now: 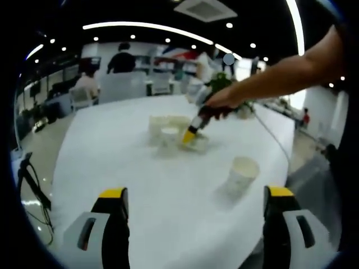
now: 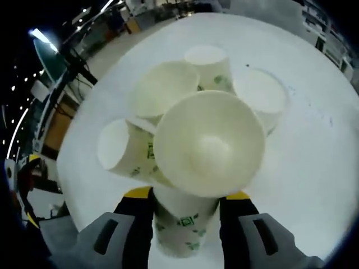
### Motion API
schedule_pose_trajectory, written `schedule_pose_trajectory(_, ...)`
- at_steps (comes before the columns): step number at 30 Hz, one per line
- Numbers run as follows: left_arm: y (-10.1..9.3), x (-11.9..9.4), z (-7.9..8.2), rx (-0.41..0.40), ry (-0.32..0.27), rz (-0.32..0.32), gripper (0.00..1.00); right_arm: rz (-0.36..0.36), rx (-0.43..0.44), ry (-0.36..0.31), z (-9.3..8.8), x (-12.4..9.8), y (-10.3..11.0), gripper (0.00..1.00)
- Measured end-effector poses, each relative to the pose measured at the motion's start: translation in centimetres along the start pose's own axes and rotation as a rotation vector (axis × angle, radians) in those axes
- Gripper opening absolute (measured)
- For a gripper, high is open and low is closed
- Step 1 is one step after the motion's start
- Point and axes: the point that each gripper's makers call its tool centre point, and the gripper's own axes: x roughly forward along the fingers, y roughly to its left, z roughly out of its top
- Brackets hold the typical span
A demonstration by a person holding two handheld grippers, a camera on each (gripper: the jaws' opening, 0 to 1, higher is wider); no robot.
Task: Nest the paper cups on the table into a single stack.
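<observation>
My right gripper (image 2: 185,199) squeezes one paper cup (image 2: 207,145) mouth-up just above the other cups (image 2: 162,87) on the table (image 2: 314,140), while my left gripper (image 1: 193,196) waits wide open, far back.

We are in what looks like a large open office or showroom: long curved ceiling lights (image 1: 151,27), small round spotlights, a ceiling air vent (image 1: 205,8), a broad white table (image 1: 112,151), chairs (image 1: 81,96) and people seated at desks behind.

grey jaws, yellow tips, black inner faces
</observation>
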Motion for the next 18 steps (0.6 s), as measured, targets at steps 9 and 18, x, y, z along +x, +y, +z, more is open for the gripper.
schedule_pose_trajectory(9, 0.1, 0.1, 0.3, 0.002, -0.007, -0.002, 0.99, 0.013, -0.014, 0.0, -0.5, -0.5, 0.2, 0.42)
schedule_pose_trajectory(18, -0.6, 0.3, 0.9, 0.011, -0.017, -0.01, 0.99, 0.037, -0.063, -0.025, -2.0, -1.7, 1.5, 0.4)
